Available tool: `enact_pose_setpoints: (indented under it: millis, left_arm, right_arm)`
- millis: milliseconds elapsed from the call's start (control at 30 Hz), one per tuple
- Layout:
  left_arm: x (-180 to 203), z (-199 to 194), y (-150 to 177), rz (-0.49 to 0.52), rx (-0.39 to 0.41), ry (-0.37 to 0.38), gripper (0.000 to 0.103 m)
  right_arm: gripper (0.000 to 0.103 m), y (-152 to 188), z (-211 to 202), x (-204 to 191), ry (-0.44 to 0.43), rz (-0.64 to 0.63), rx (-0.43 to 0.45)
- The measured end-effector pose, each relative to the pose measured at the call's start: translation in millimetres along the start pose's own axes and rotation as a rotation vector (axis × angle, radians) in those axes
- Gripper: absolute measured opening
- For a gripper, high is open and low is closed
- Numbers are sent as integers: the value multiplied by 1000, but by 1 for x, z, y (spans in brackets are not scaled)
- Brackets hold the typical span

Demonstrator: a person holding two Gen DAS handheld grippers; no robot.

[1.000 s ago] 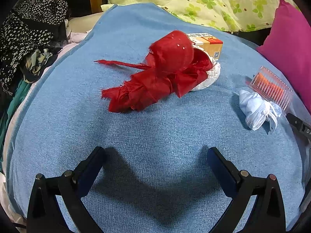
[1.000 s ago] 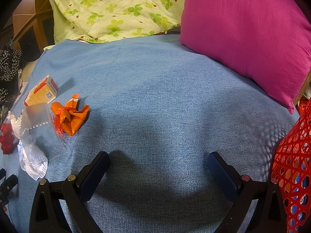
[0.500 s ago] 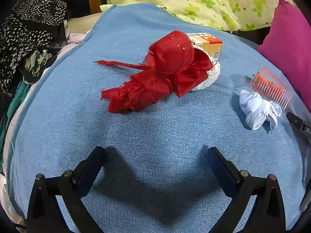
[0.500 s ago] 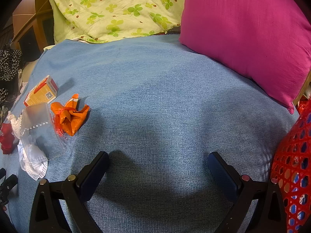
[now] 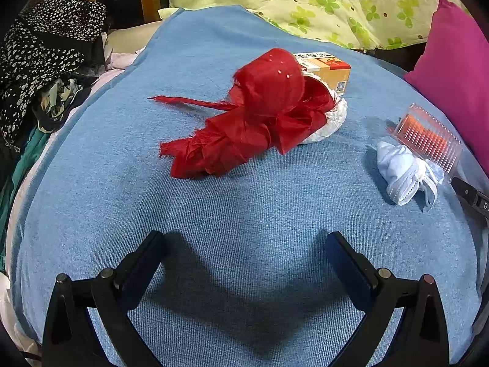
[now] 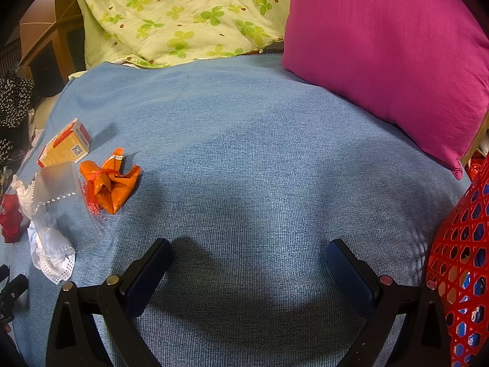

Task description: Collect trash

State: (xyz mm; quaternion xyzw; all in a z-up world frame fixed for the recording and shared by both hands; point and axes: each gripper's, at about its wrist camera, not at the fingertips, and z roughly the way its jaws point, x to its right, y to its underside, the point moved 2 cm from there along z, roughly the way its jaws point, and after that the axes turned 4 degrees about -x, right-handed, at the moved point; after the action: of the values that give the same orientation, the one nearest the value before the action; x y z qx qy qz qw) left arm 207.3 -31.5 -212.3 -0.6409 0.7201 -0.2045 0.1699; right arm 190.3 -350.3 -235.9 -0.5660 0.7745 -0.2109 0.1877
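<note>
Trash on blue blanket (image 5: pixel 232 208) | magenta pillow (image 6: pixel 391 58) | floral quilt (image 6: pixel 183 15)

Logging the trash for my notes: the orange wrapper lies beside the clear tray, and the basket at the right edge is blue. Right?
Not quite: the basket is red, as the right wrist view shows. The orange wrapper does lie beside the clear tray.

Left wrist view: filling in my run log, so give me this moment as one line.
left hand-held gripper open, empty | right hand-held gripper open, empty | red crumpled wrap on blue blanket | nothing grasped
</note>
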Motion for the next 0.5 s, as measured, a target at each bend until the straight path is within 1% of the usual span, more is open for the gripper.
enact_pose_setpoints:
  millis: [500]
  left_arm:
    - [1, -2, 2, -1, 9, -8, 103]
  right_arm:
    - [103, 0, 0, 0, 0, 0, 1]
